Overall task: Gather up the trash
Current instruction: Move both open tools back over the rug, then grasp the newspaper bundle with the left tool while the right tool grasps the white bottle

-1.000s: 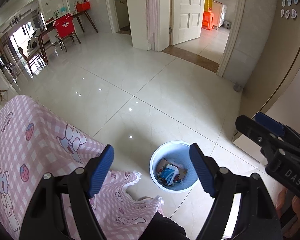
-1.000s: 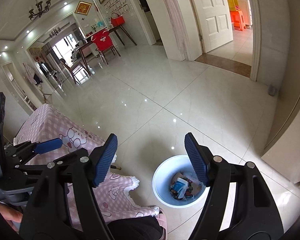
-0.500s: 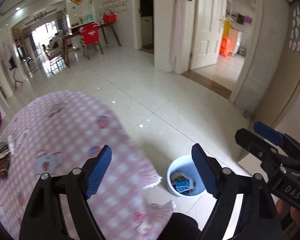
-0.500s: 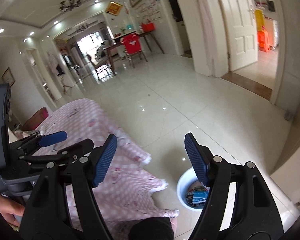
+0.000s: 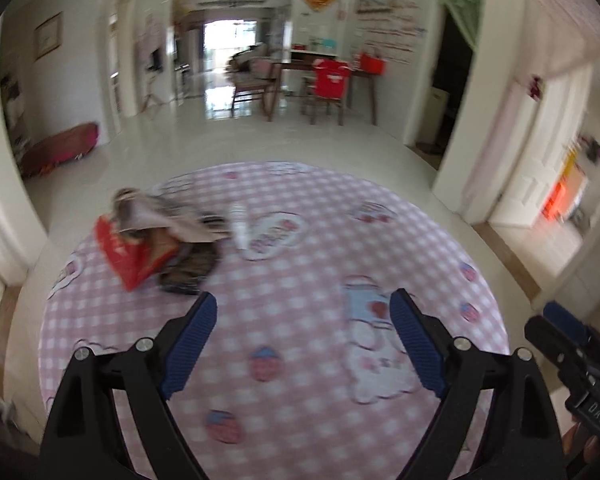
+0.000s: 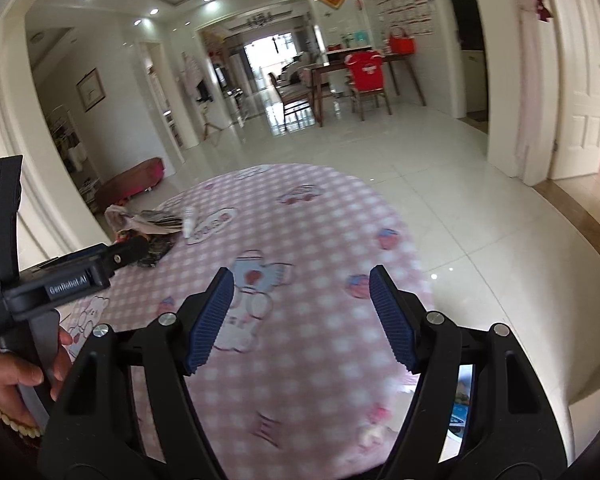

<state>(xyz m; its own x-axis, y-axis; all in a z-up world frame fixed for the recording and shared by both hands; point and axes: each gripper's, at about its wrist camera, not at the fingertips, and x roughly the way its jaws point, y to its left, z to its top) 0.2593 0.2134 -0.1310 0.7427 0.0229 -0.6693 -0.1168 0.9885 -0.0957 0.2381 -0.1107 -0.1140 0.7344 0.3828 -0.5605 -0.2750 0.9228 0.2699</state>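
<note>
Trash [image 5: 160, 248] lies in a blurred heap on the far left part of the round desk [image 5: 300, 360], which wears a pink checked cloth: a red bag [image 5: 128, 256], crumpled paper [image 5: 152, 212] and dark wrappers [image 5: 188, 272], with a small white bottle [image 5: 238, 226] just beside them. The left tool [image 5: 302, 316] hangs above the cloth with its jaws spreading wider, nothing between the blue pads, and touches nothing. The right tool [image 6: 300, 296] also hangs over the cloth, jaws set well apart and empty. A hand [image 6: 16, 376] grips the left tool's handle.
</note>
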